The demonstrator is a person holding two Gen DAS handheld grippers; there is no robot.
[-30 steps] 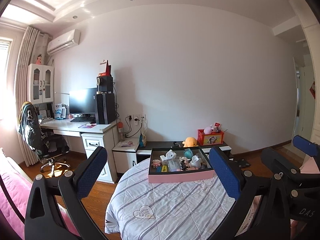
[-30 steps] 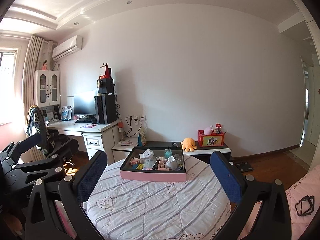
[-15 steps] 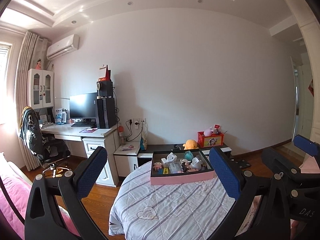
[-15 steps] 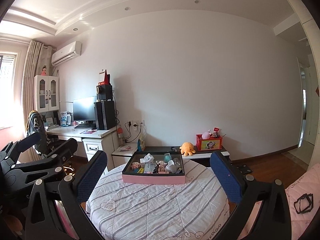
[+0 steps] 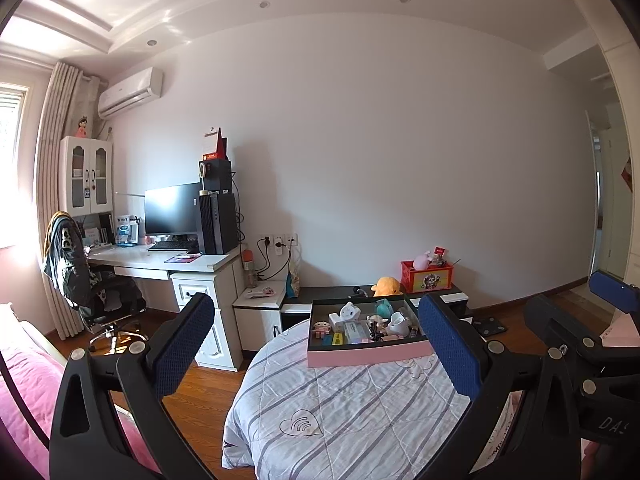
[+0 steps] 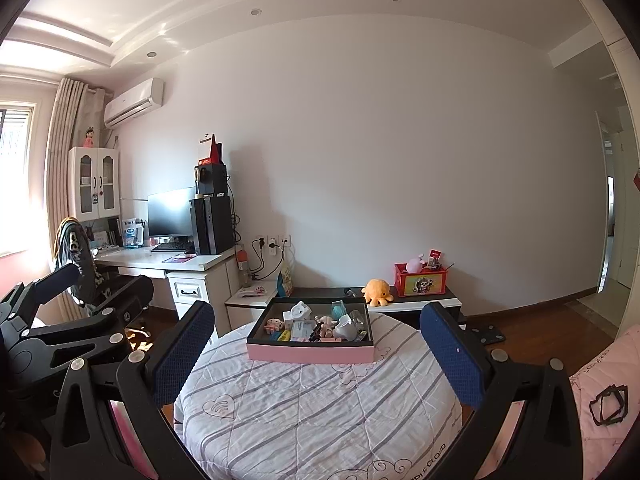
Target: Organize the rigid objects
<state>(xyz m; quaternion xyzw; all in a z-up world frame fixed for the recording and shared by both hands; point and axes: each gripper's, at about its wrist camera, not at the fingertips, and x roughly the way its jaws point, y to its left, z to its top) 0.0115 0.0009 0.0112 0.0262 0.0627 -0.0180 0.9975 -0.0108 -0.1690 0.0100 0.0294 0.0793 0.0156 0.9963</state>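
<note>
Left wrist view: left gripper (image 5: 320,344), blue-padded fingers (image 5: 180,344) spread wide, empty; pink-walled box (image 5: 368,354) of small rigid trinkets on round quilted striped tabletop (image 5: 344,412); right gripper (image 5: 600,332) at right edge. Right wrist view: right gripper (image 6: 320,344) likewise wide, empty; box (image 6: 310,352) centred ahead; left gripper (image 6: 64,320) at left; black frame piece (image 6: 608,404) on pink bedding.

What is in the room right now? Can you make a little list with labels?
table: round, under a striped quilt
box: pink tray at the quilt's far side, full of small toys
left gripper: open, holding nothing, short of the tray
right gripper: open, holding nothing, short of the tray
behind: orange plush and red toy box on a low shelf
far left: desk with monitor
</note>
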